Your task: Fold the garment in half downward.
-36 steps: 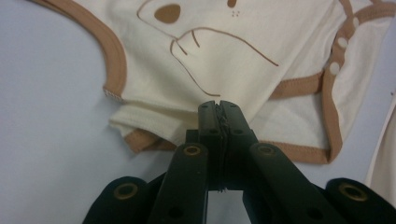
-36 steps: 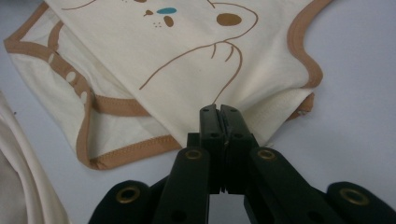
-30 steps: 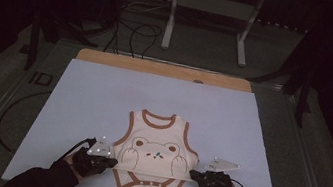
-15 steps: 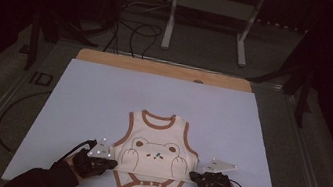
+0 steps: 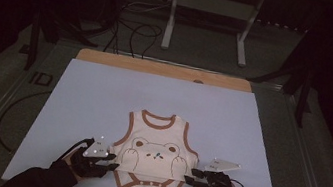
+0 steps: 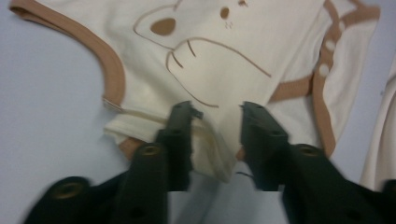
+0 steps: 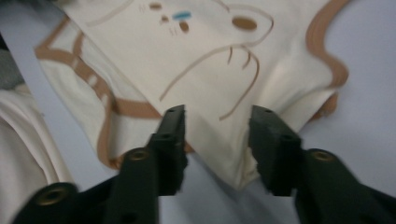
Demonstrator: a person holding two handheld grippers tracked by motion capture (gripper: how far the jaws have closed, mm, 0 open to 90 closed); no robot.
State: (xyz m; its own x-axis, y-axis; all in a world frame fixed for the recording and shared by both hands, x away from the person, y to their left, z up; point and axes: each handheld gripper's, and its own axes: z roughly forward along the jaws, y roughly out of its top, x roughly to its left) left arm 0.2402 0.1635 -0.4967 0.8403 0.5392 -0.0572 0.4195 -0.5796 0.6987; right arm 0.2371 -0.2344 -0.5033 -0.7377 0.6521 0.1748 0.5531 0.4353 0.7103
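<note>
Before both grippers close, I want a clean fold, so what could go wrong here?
The left gripper is open over a bunched side edge of the bodysuit; it may pinch only one layer. The right gripper is open near a corner, so cloth could slip out. Uneven grabs might skew the bodysuit on the mat.

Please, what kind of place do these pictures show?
Probably a recording workshop or lab, not a home: a table under a pale sheet in a dark room, loose cables and a metal stand on the floor behind, a baby bodysuit laid flat.
</note>
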